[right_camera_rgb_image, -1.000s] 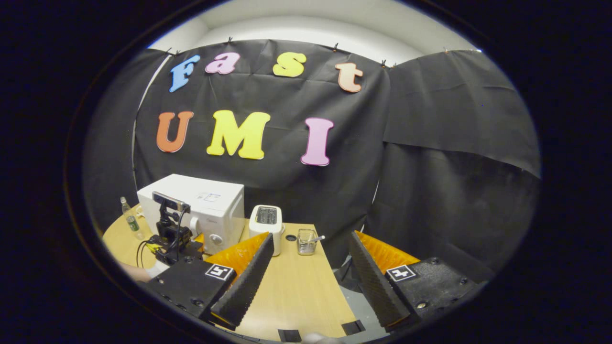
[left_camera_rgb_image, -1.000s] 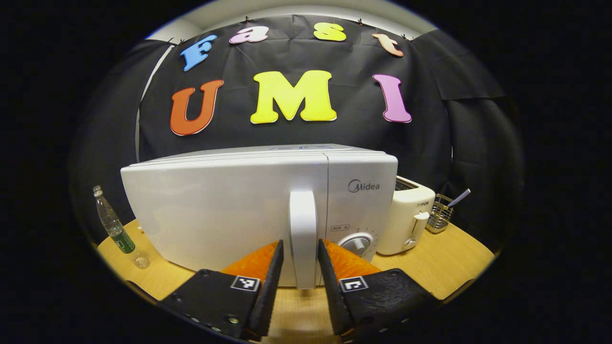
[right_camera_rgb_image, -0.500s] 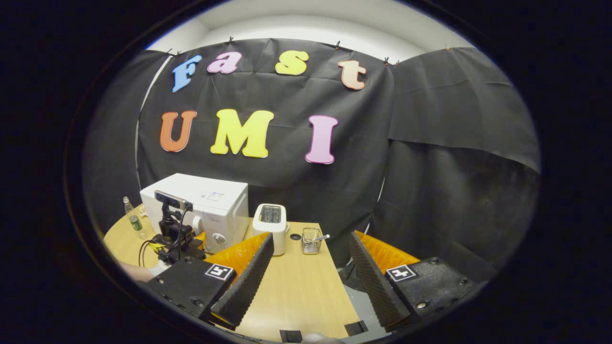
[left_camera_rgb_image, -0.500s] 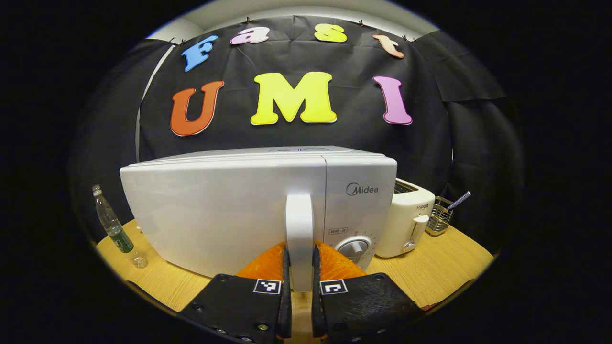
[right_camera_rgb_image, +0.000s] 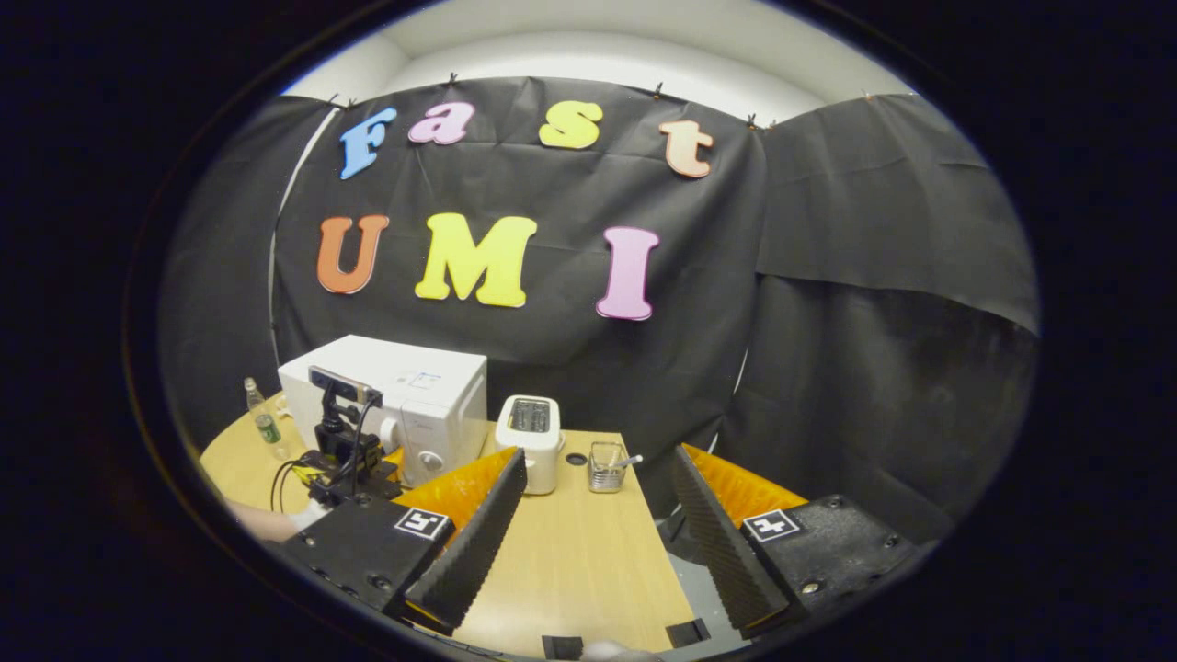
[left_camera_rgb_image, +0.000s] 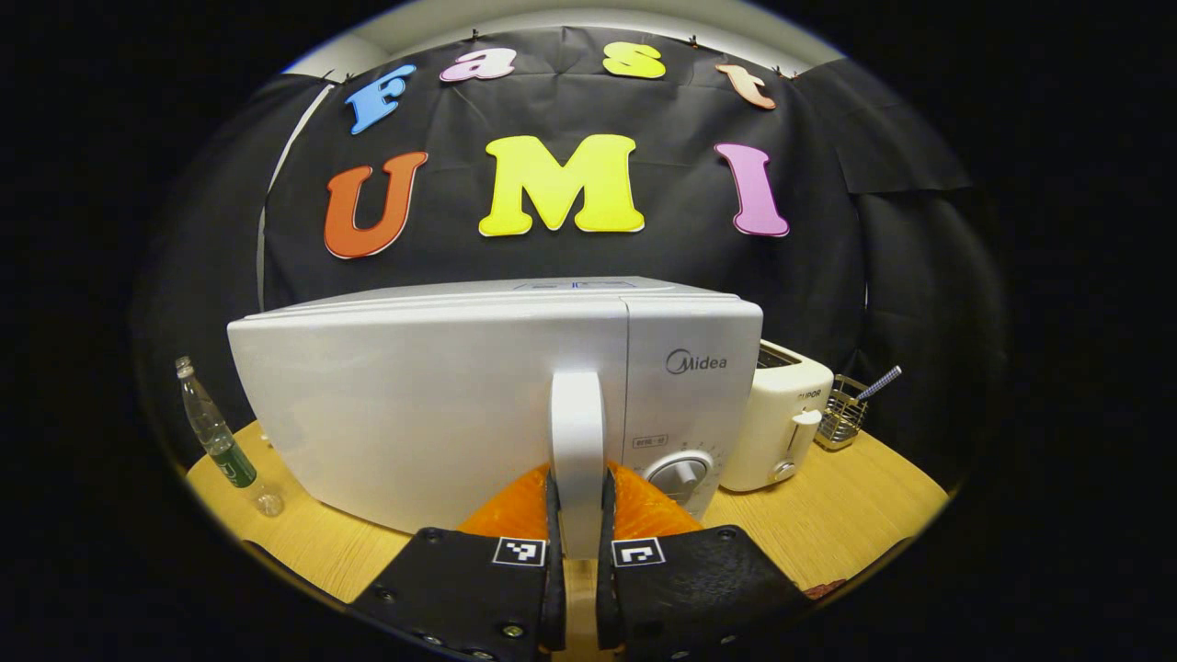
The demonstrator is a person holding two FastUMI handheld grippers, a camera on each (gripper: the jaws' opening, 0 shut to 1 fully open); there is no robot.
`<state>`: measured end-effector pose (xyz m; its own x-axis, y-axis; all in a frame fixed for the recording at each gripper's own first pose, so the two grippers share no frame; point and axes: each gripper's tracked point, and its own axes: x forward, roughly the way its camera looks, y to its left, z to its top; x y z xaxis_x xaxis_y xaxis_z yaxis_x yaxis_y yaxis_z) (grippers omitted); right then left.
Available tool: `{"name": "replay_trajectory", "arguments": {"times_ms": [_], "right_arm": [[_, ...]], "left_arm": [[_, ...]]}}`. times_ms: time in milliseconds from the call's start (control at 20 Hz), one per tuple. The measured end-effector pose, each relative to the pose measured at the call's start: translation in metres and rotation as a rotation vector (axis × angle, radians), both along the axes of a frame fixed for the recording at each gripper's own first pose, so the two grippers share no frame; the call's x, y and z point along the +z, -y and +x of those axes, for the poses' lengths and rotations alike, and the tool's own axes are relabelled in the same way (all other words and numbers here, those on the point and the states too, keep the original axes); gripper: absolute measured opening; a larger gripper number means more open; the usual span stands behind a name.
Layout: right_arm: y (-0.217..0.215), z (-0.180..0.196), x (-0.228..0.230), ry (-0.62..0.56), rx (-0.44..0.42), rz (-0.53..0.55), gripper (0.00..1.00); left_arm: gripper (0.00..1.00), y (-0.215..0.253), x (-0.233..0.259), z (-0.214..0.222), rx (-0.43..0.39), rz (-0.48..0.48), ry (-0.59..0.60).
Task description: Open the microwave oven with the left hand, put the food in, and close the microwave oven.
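The white box-shaped microwave oven (left_camera_rgb_image: 497, 395) is sitting on the light wooden tabletop (left_camera_rgb_image: 846, 515) with its door shut, and your left gripper (left_camera_rgb_image: 577, 561) is clamping the white upright door handle (left_camera_rgb_image: 577, 441) low down, one black ribbed finger pressing on each side. That grip is placing you where a pull should swing the door on its far-side hinge, so I judge you are at the point of opening, with nothing yet put in. Holding low on the handle is leaving the dial (left_camera_rgb_image: 679, 471) on the control panel uncovered.

Your right gripper (right_camera_rgb_image: 596, 529) is hovering over the near part of the tabletop with its fingers spread wide and nothing between them, probably waiting free for the food. I cannot make out any food in either view.

The left gripper view is giving you the close detail: the fingers meeting the handle, the seam between door and panel, and a clear plastic bottle with a green label (left_camera_rgb_image: 219, 437) to one side. The right gripper view is giving you the wider layout: the microwave oven (right_camera_rgb_image: 405, 405) far off, the left gripper's rig and cables in front of it, the cream-coloured toaster (right_camera_rgb_image: 531, 441) beside it, and a small wire basket (right_camera_rgb_image: 606, 467) beyond.
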<state>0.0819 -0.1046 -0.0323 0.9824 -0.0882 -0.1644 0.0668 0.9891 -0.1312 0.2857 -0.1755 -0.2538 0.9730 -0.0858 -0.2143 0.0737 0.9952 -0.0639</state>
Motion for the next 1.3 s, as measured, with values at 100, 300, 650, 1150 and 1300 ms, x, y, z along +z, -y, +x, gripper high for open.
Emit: {"name": "replay_trajectory", "arguments": {"times_ms": [100,300,650,1150,1300], "right_arm": [[-0.005,0.000,-0.001,-0.006,0.010,0.009,1.00],[-0.011,-0.005,0.000,-0.003,0.015,0.005,1.00],[-0.026,-0.017,-0.004,-0.001,0.036,0.016,1.00],[-0.027,-0.032,-0.008,0.000,0.056,-0.012,1.00],[-0.021,-0.033,-0.012,-0.008,0.052,-0.003,1.00]], "left_arm": [[0.12,0.001,0.000,-0.001,-0.007,0.001,-0.005],[0.13,-0.003,-0.001,-0.018,-0.007,0.014,0.002],[0.12,-0.025,-0.007,-0.084,-0.049,0.030,-0.016],[0.95,-0.056,0.002,-0.083,0.070,0.079,0.005],[0.95,-0.056,0.002,-0.086,0.069,0.085,0.000]]}}
